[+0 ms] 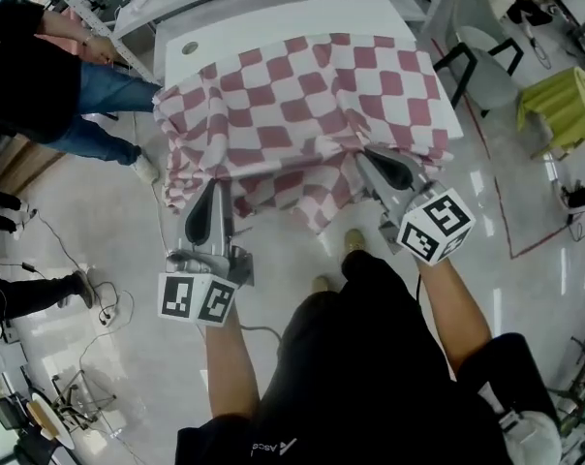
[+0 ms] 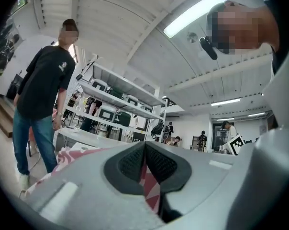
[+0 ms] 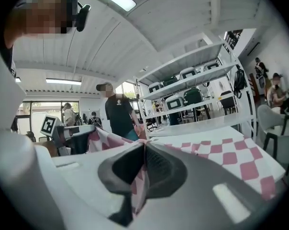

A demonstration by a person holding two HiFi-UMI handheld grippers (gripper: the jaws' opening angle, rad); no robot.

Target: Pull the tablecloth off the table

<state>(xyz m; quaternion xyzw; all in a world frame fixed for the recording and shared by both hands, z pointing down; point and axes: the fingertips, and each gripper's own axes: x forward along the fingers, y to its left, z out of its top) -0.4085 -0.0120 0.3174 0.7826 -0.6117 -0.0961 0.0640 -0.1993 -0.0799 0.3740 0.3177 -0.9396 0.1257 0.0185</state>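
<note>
A red-and-white checked tablecloth [image 1: 322, 105] lies over the near part of a white table [image 1: 273, 22], and its near edge hangs bunched off the front. My left gripper [image 1: 215, 187] is shut on the cloth's near left edge, with red checked fabric [image 2: 148, 186] pinched between its black pads. My right gripper [image 1: 365, 156] is shut on the near right edge, and pink checked fabric [image 3: 138, 186] shows between its pads. The cloth [image 3: 221, 152] spreads over the tabletop beyond the right gripper. Both grippers are lifted in front of the table's near edge.
A person in a black shirt and jeans [image 1: 50, 76] stands at the table's left. A white chair [image 1: 486, 42] and a yellow-green stool [image 1: 559, 105] are at the right. Metal shelving [image 3: 192, 90] stands behind the table. Cables [image 1: 89, 298] lie on the floor at left.
</note>
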